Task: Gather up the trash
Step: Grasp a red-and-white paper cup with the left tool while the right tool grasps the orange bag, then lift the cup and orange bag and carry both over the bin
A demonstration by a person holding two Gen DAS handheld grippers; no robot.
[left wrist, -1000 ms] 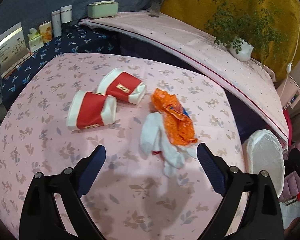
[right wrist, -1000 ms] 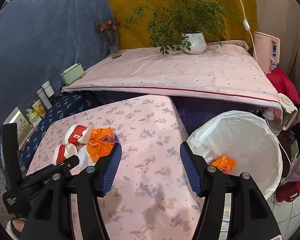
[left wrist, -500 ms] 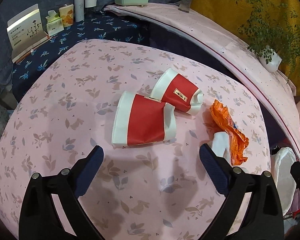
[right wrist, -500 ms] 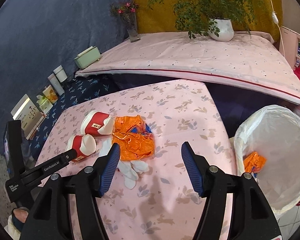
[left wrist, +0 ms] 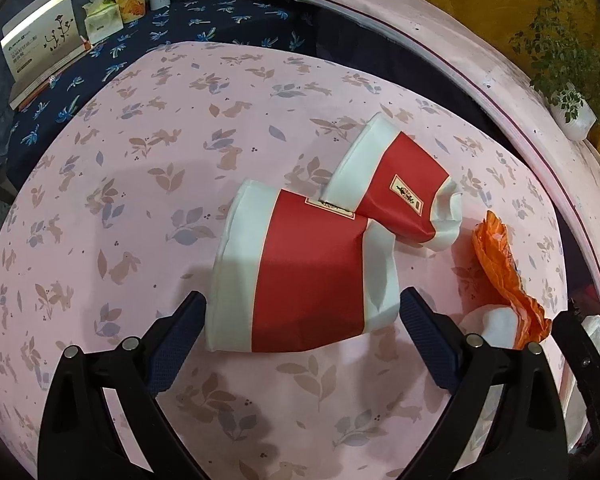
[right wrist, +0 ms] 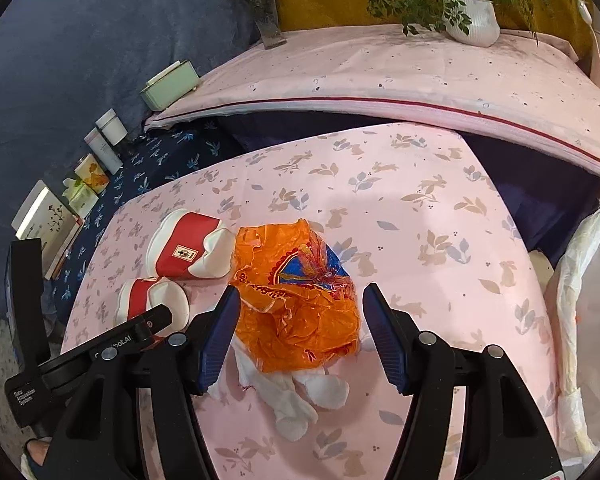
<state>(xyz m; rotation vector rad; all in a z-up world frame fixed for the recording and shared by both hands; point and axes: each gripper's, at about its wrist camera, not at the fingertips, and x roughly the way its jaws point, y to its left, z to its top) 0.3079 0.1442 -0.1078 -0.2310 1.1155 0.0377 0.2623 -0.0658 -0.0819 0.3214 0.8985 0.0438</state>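
Note:
Two crushed red-and-white paper cups lie on the pink rabbit-print table. My left gripper is open, its fingers on either side of the near cup; the far cup lies just behind it. My right gripper is open around a crumpled orange wrapper, which lies on white tissue. The wrapper also shows in the left wrist view. Both cups show left of the wrapper in the right wrist view, the near cup partly behind the left gripper.
A white-lined trash bin stands off the table's right edge. A raised pink-covered ledge behind holds a potted plant, a vase and a green box. Bottles and boxes stand on the dark blue cloth at the left.
Both grippers have moved forward and down. The left one swung from the wrapper to the near cup and now straddles it. The right one left the bin and now straddles the orange wrapper.

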